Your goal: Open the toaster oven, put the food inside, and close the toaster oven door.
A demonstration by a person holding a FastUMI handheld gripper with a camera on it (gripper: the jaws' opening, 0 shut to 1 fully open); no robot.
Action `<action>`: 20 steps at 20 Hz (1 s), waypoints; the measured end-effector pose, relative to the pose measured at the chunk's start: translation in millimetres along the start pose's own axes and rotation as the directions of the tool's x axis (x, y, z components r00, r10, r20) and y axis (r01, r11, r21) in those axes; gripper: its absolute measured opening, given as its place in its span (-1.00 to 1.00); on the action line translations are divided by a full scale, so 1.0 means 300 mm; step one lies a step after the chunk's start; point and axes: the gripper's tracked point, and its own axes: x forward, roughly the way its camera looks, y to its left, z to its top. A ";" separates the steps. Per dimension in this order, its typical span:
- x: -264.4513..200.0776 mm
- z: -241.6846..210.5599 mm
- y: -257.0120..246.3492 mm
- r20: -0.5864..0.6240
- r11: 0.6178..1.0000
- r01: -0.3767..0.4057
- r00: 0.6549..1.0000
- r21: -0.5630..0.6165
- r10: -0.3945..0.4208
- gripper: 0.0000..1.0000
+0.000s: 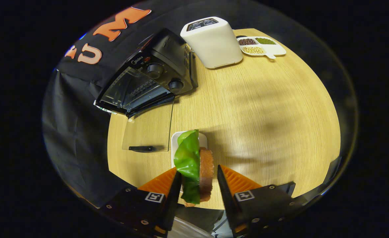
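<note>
A pale wooden table [264, 109] backs onto black cloth. The toaster oven [148, 79] stands open, its glass door [148, 129] flat. Beside it sit a white toaster [212, 43] and bean tray [262, 46]. The gripper [199, 185] fingers stand apart around the sandwich [196, 168] over a white plate [176, 142]; the left touches, the right shows a gap.

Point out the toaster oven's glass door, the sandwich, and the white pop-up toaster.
Glass door [148, 127], gripper view: clear pane, lying open on the table.
Sandwich [194, 168], gripper view: green lettuce leaf, between the tool's fingers.
White toaster [214, 44], gripper view: front wall, beside the oven.
</note>
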 end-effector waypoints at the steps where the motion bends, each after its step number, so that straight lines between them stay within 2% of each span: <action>1: -0.002 0.004 0.014 -0.003 1.000 -0.015 1.000 0.005 0.015 0.11; 3: -0.016 -0.002 0.011 -0.019 1.000 0.000 1.000 -0.005 0.000 -0.23; 6: -0.047 0.001 0.034 -0.020 1.000 0.015 1.000 -0.020 -0.016 -0.43; 14: -0.198 0.146 0.131 0.177 0.999 -0.035 0.984 0.017 0.031 -0.47; 17: -0.253 0.205 0.225 0.298 0.988 -0.137 0.948 0.069 0.111 -0.48; 20: -0.252 0.242 0.303 0.401 0.971 -0.209 0.904 0.114 0.148 -0.48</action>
